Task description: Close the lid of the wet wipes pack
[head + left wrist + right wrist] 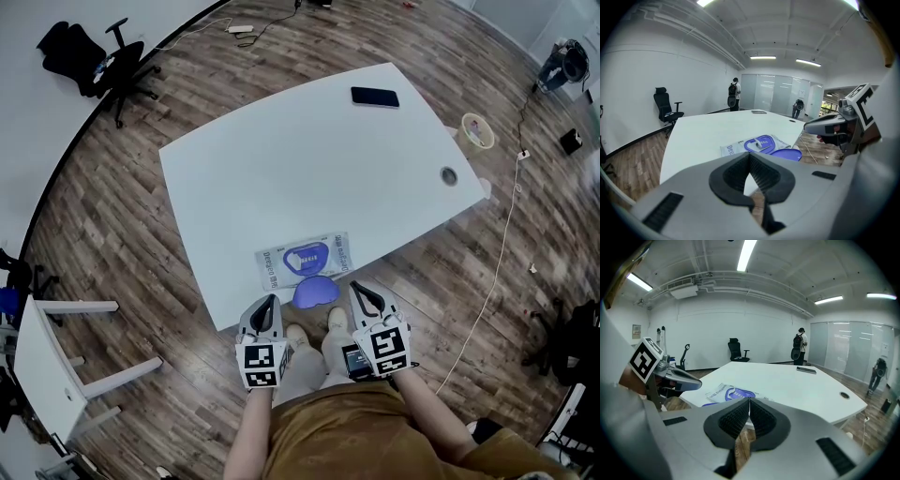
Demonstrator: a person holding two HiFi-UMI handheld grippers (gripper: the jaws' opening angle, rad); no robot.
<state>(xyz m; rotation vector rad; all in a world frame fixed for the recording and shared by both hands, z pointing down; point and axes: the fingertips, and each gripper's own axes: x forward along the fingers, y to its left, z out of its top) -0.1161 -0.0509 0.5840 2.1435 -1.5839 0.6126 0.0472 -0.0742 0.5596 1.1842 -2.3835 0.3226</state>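
A flat white wet wipes pack (307, 259) with blue print lies at the near edge of the white table (281, 159). Its blue oval lid (315, 292) is swung open and hangs past the table edge. In the left gripper view the pack (754, 144) and its lid (786, 154) lie just ahead of the jaws. My left gripper (263, 311) is shut and empty, below the table edge to the left of the lid. On the lid's right, my right gripper (364, 300) is shut and empty too. The right gripper view shows the pack (727, 393).
A black phone (375, 97) lies at the table's far side and a cable hole (448, 175) sits near the right corner. A black office chair (103, 58) stands far left, a small white table (47, 356) at near left. Cables run over the wooden floor.
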